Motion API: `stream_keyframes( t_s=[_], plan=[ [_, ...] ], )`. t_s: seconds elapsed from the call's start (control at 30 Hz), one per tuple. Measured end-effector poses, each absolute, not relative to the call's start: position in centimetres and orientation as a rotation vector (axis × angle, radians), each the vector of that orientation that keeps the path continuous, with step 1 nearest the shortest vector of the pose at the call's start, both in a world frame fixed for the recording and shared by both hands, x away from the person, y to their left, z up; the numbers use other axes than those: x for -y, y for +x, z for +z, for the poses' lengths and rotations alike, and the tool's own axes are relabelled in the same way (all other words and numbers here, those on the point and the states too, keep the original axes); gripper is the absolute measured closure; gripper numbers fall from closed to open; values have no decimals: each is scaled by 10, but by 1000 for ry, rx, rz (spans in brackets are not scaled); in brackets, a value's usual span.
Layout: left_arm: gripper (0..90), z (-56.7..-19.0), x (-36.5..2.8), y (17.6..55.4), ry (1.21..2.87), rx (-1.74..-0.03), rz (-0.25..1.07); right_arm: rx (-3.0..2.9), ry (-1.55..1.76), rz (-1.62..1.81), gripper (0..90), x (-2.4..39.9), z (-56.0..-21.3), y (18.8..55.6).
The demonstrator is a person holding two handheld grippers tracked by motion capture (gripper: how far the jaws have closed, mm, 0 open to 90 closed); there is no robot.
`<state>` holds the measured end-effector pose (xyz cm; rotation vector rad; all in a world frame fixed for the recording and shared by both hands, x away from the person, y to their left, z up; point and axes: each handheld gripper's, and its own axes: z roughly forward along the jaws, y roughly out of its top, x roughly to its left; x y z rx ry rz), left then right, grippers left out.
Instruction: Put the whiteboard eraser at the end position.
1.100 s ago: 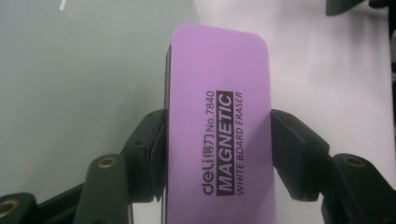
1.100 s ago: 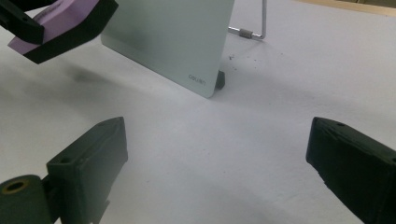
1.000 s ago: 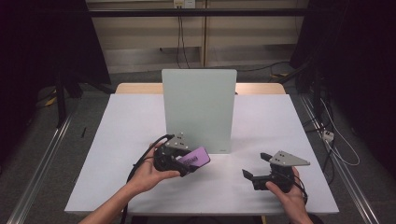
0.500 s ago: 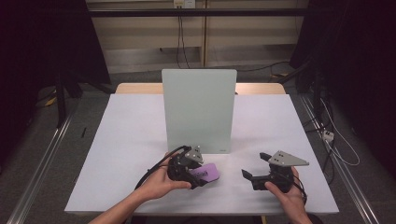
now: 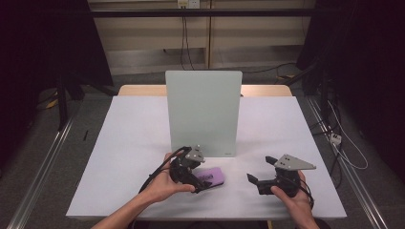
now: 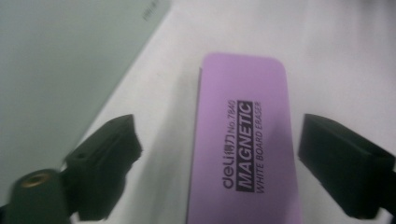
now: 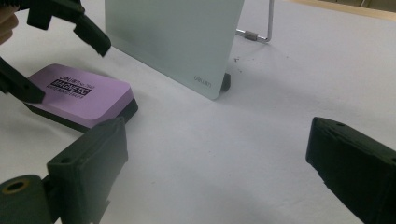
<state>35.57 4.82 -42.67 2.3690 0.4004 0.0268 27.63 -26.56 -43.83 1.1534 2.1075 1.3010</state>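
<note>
We are reading black print on the top of the purple eraser [image 6: 243, 140]: "deli", some small characters, "No.7840", then "MAGNETIC" in a black box and "WHITE BOARD ERASER" beneath. On the pale upright board's [image 7: 177, 37] lower corner we are seeing a faint small logo, too small to read.

an upright board [image 5: 204, 112] stands at the middle of the table [image 5: 129, 138]. an eraser [image 5: 210, 176] lies flat on the table just in front of the board, with the left gripper [image 5: 203, 182] straddling it. the right gripper [image 5: 260, 171] sits well to the right.
</note>
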Motion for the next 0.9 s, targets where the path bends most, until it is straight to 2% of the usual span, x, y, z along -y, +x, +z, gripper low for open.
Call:
stream_keyframes(
  t_s=[0.1, 0.33, 0.53, 0.9],
  plan=[
    [68, -421, -62, 357, 2290, -465, 52, -2107, 1153, 1302, 53, 266, -438, 276],
    [60, -415, -97, 354, 2195, -572, 146, -2106, 1154, 1302, 53, 266, -438, 276],
    [62, -415, -135, 345, 2101, -666, 310, -2103, 1158, 1300, 53, 265, -438, 276],
    [61, -420, -190, 323, 1974, -833, 376, -2099, 1171, 1299, 52, 266, -439, 276]
  ],
)
